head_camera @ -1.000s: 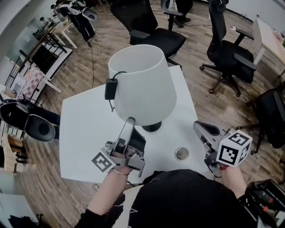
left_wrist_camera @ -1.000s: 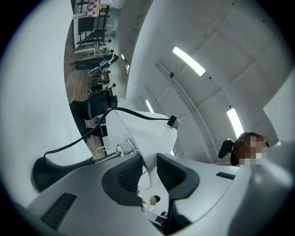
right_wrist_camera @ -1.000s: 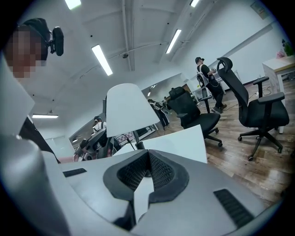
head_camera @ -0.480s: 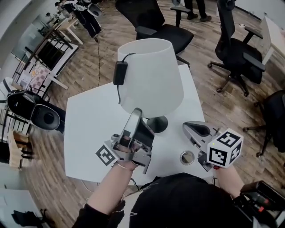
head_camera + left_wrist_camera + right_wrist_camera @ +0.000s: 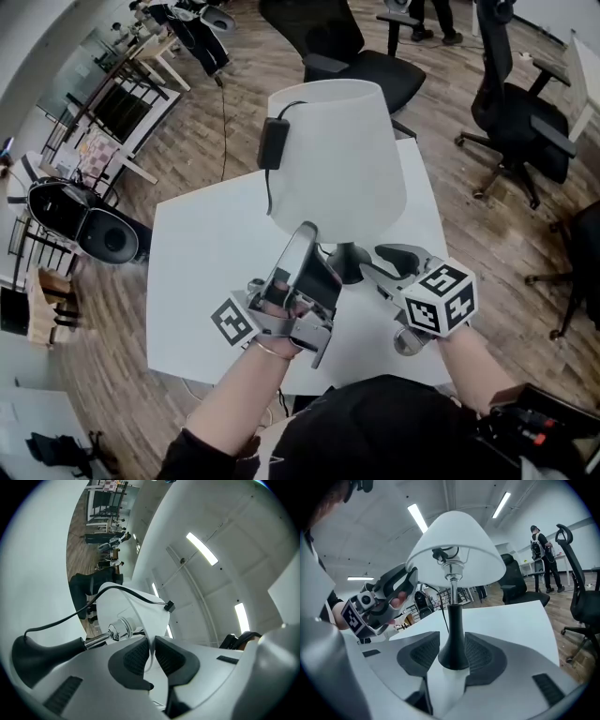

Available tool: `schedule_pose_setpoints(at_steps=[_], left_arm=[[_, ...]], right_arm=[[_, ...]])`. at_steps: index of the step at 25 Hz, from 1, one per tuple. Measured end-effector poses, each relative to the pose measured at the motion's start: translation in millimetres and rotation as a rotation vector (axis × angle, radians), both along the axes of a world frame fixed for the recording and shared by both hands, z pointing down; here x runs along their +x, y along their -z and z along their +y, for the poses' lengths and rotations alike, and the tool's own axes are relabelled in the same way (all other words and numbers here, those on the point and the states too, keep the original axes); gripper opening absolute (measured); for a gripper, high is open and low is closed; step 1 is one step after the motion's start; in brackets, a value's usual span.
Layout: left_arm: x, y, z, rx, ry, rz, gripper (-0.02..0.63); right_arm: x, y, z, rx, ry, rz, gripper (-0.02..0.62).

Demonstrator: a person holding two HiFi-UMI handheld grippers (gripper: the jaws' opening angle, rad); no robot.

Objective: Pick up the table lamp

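1. The table lamp stood near the middle of the head view, on the far half of a white table. Its white shade sat upright over a slim chrome stem and a black flared base.
2. A black switch box hung against the left side of the shade in the head view, and its cord trailed down from it.
3. I had the left gripper at the shade's lower rim, coming up from the lower centre of the head view. In the left gripper view its jaws had just been closing, and the thin edge of the shade was pinched between the two pads.
4. The right gripper sat just right of the base in the head view. In the right gripper view its jaws had just been opening. They stood apart with the base between them, and I saw no pad pressing on it.
5. The marker cube on the right gripper was at the lower right of centre. It partly covered a small round metal disc set in the table top.
6. Beyond the table, black office chairs stood on a wooden floor along the top and right of the head view.
7. A person stood far off at the upper right of the right gripper view.
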State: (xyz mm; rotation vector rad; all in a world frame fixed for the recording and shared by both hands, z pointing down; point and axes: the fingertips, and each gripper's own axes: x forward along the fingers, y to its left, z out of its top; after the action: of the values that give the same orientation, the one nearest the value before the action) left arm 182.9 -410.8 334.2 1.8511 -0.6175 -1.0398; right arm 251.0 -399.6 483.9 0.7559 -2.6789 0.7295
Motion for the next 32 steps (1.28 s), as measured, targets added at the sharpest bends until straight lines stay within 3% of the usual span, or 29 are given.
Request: schedule_pose_setpoints(at_steps=[4,7,14,22,32], left_arm=[[-3,-2,0,-0.009,0.015,0.0,0.046],[-4,-2,-1,-0.018,0.033,-0.007,0.046],[-14,-7,-6,-0.037,0.077,-0.015,0.049],[-23,-13,-18,-0.055,0.117,-0.011,0.054],[-27,-2,-21,-0.032,0.133,0.07,0.036]], right_arm=[[-19,-18,-11,-0.025,-0.007,-0.015,0.166],[-34,-34,-16,-0.052,0.0,-0.004,0.246],[-43,-53,-17,-0.028,-0.022,0.067,0.249],[-44,-58,-22,-0.061,-0.028,0.026,0.255],[-44,-51,-27,-0.017,-0.047,0.047,0.222]])
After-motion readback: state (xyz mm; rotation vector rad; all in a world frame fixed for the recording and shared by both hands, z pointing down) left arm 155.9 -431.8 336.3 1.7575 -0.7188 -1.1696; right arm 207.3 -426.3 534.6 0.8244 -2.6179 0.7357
